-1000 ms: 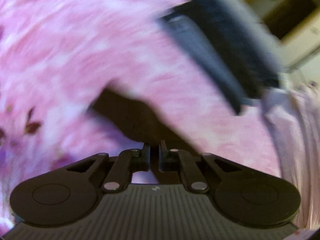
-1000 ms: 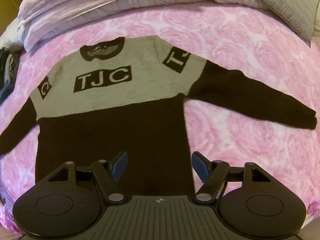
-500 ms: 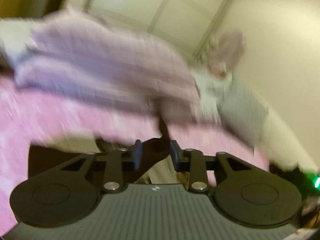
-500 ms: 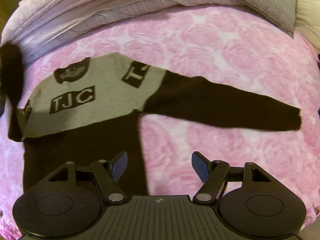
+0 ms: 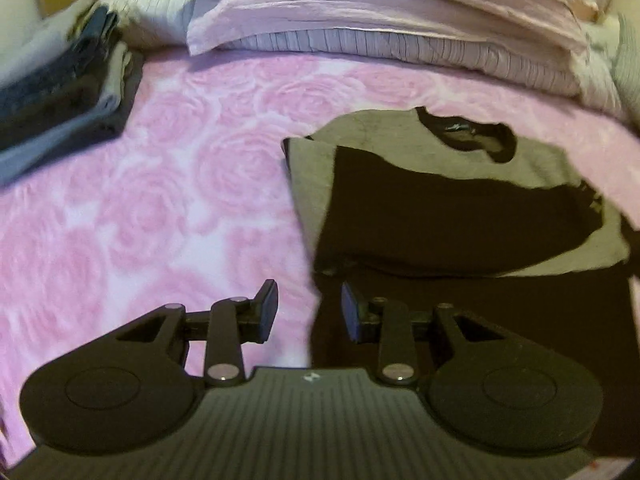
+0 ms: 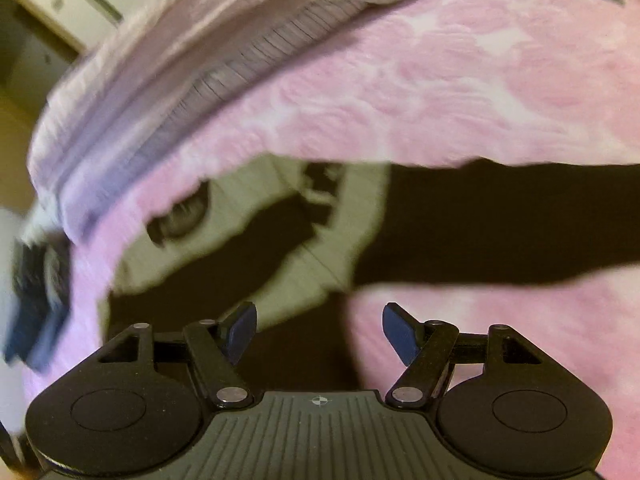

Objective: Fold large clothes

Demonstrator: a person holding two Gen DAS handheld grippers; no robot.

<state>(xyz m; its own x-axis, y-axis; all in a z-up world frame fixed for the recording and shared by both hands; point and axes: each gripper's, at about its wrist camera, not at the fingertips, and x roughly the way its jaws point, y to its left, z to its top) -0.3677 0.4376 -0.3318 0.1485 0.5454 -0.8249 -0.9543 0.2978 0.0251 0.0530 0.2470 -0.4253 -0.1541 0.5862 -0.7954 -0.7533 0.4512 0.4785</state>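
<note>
In the left wrist view, the left claw (image 5: 308,312) is seen spread, nothing between its pads, held low above the bed (image 5: 160,200) and pointed toward the pillows (image 5: 380,20) at the head. Its left finger (image 5: 266,308) hangs over the pink rose-patterned cover; its right finger lies over the black lower part of the sweater (image 5: 440,220). The sweater is laid flat on the bed to the right of centre, with one black sleeve (image 5: 460,208) folded across the grey chest, below the collar. A stack of folded clothes (image 5: 60,80) is seen at the far left edge of the bed.

In the right wrist view, which is blurred, the right claw (image 6: 320,334) is likewise seen spread and empty, held over the sweater's (image 6: 280,240) right side edge. The other black sleeve (image 6: 500,224) is stretched out flat to the right across the pink cover.
</note>
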